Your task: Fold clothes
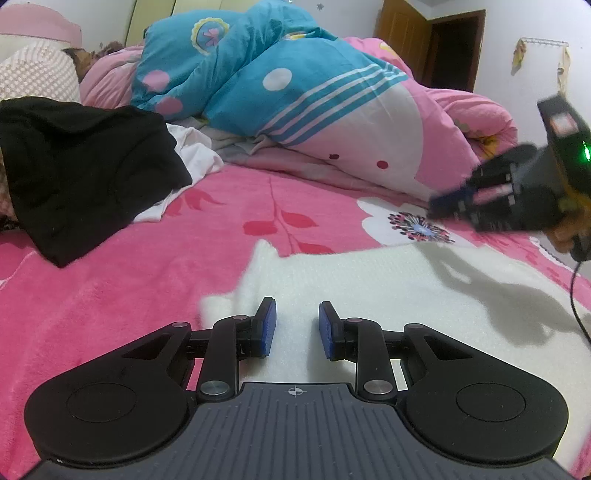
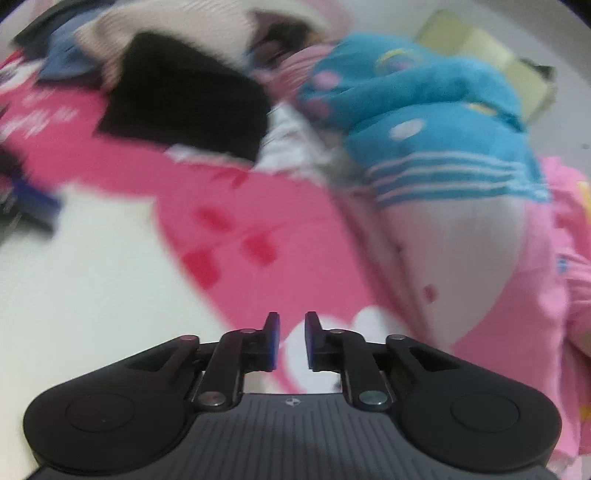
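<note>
A white fluffy garment [image 1: 369,288] lies flat on the pink blanket [image 1: 110,295]. My left gripper [image 1: 297,328] hovers low over its near left part, jaws apart, with only the flat cloth showing in the gap. In the left wrist view my right gripper [image 1: 443,203] is blurred at the right edge, held by a hand above the garment's far right corner. In its own blurred view the right gripper [image 2: 291,339] has a narrow gap and nothing between its pads. It is above the blanket, beside the white garment [image 2: 74,277].
A black garment [image 1: 81,177] lies on white cloth at the left of the bed. A bulky blue, pink and white quilt [image 1: 277,81] is heaped along the far side. A pillow [image 1: 37,74] sits far left. A brown door [image 1: 402,29] is behind.
</note>
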Action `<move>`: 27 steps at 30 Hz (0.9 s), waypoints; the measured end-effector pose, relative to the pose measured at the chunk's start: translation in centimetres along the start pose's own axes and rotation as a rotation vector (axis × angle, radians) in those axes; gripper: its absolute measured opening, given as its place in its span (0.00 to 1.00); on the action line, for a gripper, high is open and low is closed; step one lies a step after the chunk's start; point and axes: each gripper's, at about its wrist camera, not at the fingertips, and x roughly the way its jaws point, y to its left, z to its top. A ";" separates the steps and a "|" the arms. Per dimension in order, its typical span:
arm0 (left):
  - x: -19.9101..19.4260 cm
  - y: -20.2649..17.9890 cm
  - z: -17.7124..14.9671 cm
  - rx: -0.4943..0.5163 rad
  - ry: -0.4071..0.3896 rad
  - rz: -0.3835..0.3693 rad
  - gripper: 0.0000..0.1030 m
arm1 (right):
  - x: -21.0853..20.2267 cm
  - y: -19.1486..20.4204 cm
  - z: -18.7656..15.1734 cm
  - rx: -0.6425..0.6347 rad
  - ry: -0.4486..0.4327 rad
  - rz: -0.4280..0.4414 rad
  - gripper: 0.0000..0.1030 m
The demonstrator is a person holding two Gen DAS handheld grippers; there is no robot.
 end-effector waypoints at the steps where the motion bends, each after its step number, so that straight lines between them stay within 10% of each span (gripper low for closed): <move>1: 0.0 0.0 0.0 -0.001 0.000 -0.001 0.25 | 0.4 0.5 -0.3 -0.040 0.023 0.026 0.16; 13: 0.0 0.0 -0.1 -0.001 -0.001 -0.002 0.25 | 3.8 2.5 -0.9 -0.212 0.135 0.140 0.22; 18: 0.0 0.0 -0.1 -0.004 -0.001 -0.004 0.25 | 3.9 2.7 -1.2 -0.209 0.135 0.149 0.09; 27: 0.0 0.0 -0.1 -0.003 -0.002 -0.003 0.25 | 2.6 3.1 -0.9 -0.219 0.081 0.010 0.00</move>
